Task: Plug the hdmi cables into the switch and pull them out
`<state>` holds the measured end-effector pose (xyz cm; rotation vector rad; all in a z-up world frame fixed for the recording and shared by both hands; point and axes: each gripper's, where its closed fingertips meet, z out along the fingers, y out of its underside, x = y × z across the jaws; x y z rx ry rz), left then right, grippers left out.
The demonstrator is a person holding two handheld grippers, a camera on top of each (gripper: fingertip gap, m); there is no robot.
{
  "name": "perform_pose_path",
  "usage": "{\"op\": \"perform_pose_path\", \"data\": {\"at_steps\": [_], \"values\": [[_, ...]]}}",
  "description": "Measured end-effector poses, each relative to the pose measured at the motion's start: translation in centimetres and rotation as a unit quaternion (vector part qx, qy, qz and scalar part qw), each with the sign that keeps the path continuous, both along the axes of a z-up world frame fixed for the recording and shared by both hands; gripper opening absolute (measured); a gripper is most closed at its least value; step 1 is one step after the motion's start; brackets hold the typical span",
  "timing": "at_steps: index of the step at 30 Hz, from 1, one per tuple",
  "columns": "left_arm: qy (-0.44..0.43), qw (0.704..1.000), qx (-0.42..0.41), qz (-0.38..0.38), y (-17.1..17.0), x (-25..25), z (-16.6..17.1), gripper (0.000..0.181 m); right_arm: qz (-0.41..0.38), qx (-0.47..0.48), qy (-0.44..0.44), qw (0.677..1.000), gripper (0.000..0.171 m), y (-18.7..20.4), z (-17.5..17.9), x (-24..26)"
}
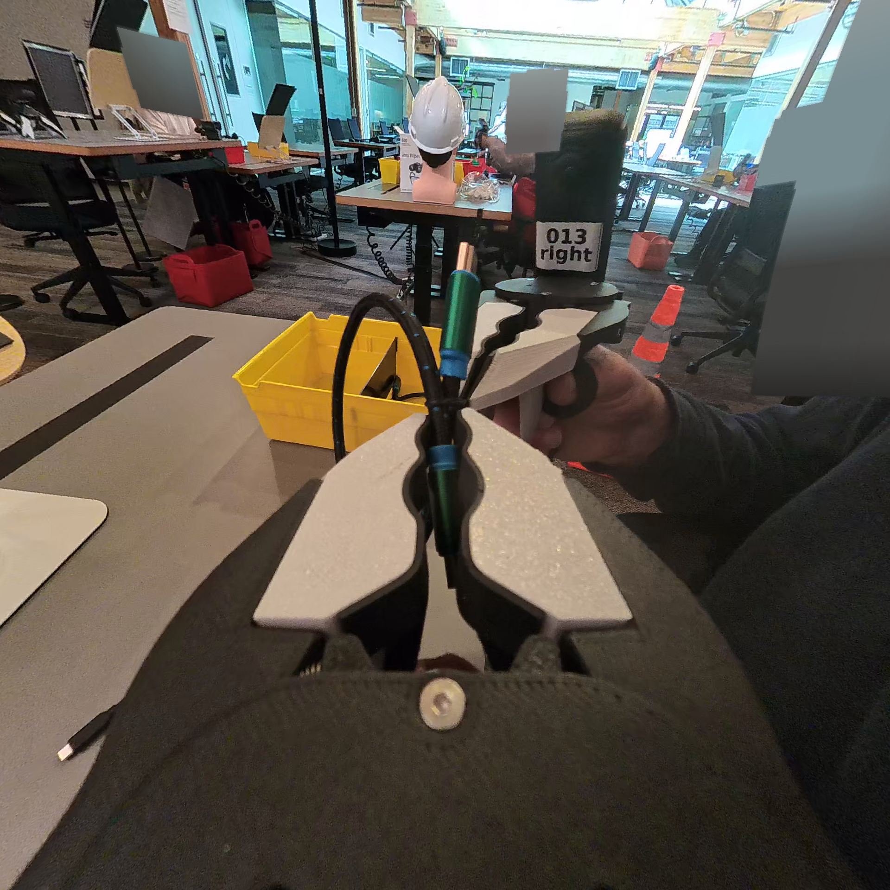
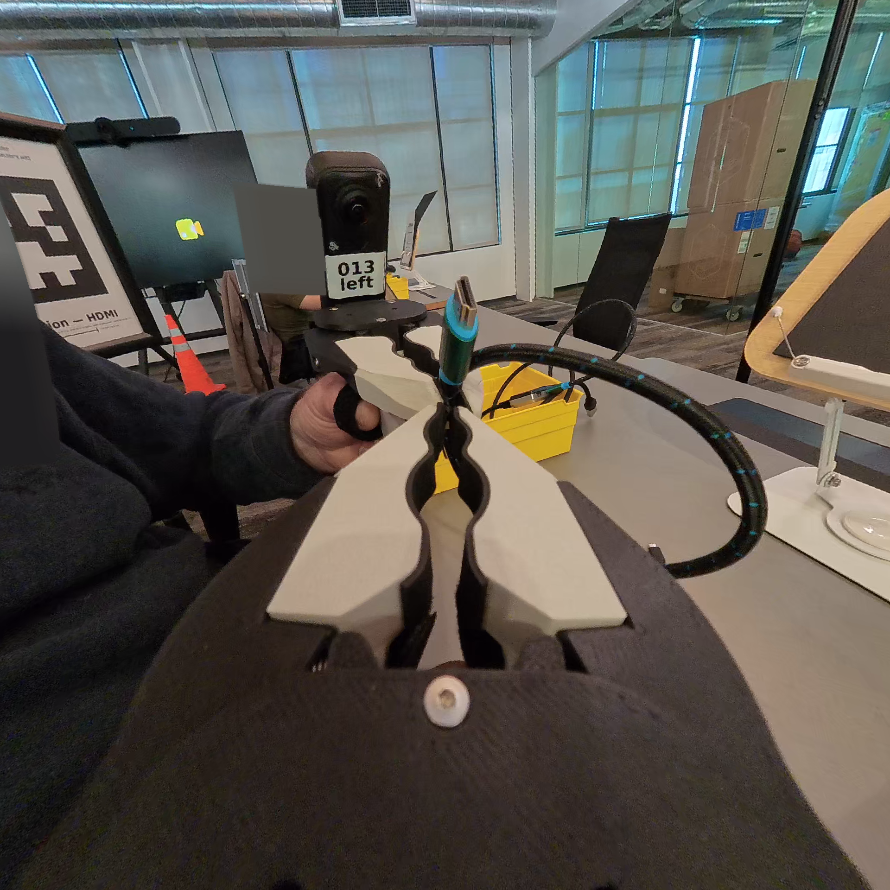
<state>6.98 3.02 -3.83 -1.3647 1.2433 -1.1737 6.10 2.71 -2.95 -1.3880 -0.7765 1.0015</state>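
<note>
Both grippers are pinched onto the same black braided HDMI cable with blue flecks point(image 2: 664, 390), tips nearly meeting over the near edge of the grey table point(image 1: 159, 433). The left gripper point(image 1: 445, 424) has its white fingers closed around one green metal plug with a blue collar point(image 1: 443, 501), which lies lengthwise in the slot between the jaws, pointing back toward the handle. The right gripper point(image 2: 448, 409) is clamped tight on the cord just under the other green plug point(image 2: 457, 351), which sticks up with its gold connector bare. The cable loops out wide to the right over the tabletop. Just beyond the tips sits a yellow plastic bin point(image 1: 308, 385) holding more cables. Can't spot the switch anywhere. A white stand base point(image 2: 818, 520) sits further right, with open grey surface between.
</note>
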Motion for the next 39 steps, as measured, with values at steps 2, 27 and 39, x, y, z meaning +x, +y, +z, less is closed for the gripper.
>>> {"op": "perform_pose_path", "data": {"at_steps": [2, 27, 39], "values": [[0.001, 1.0, -0.007, -0.003, 0.0, 0.0, 0.0, 0.007, -0.009, 0.015, -0.013, 1.0, 0.0, 0.0, 0.0, 0.0], [0.024, 0.996, -0.08, 0.023, 2.0, -0.4, -1.3, 0.007, -0.166, 0.276, -0.412, 0.852, 0.0, 0.4, -2.6, 1.6], [0.004, 1.0, -0.011, 0.01, 0.6, -0.4, 0.0, 0.007, -0.046, 0.06, -0.099, 0.992, 0.007, 0.3, -0.3, -0.1]]}}
